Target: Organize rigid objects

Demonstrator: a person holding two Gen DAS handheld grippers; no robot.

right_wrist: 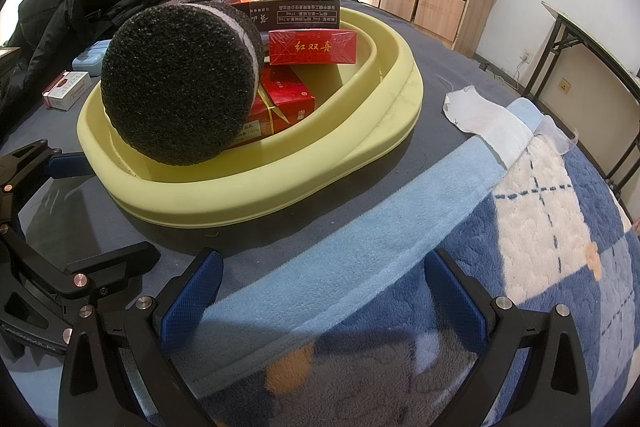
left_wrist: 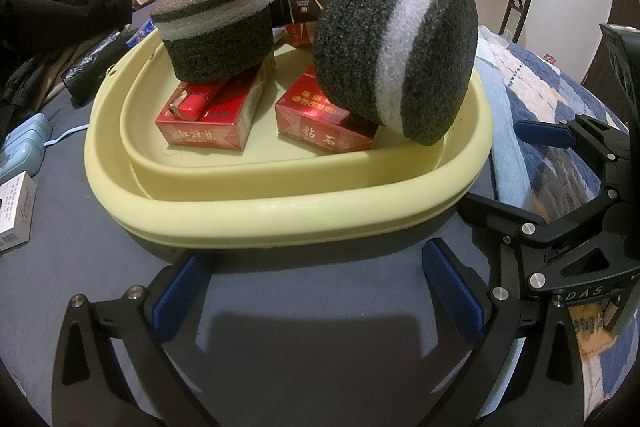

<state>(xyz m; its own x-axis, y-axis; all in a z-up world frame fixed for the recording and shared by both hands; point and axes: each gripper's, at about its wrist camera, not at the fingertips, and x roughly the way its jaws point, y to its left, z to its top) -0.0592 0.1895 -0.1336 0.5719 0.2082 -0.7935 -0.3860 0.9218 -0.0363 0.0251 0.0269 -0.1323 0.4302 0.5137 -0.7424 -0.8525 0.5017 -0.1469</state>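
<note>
Left wrist view: our left gripper (left_wrist: 316, 291) sits low over the grey sheet, jaws spread wide, nothing between the blue pads (left_wrist: 180, 287).

Right wrist view: our right gripper (right_wrist: 320, 291) is released too, jaws apart and empty, hovering over the blue blanket (right_wrist: 460, 267).

Pose: both tongs are level and pointing at the yellow basin (left_wrist: 256, 215), just short of its near rim. The right one sits off to the side, so we see it in the left view as well.

Where the stuff is: two red cigarette packs (left_wrist: 208, 119) lie on the basin floor, with a red lighter (left_wrist: 194, 103) on the left pack. One foam cylinder (left_wrist: 216, 27) stands upright on that pack.

Risk: the tilted foam cylinder (left_wrist: 400, 55) leans on the right pack and the rim. We reckon any bump to the basin rolls it out.

Also risky: the upright one sits partly over the lighter, so pulling a pack could topple it.

Leftovers: a white pack (left_wrist: 16, 211) is still outside the basin, far left.
</note>
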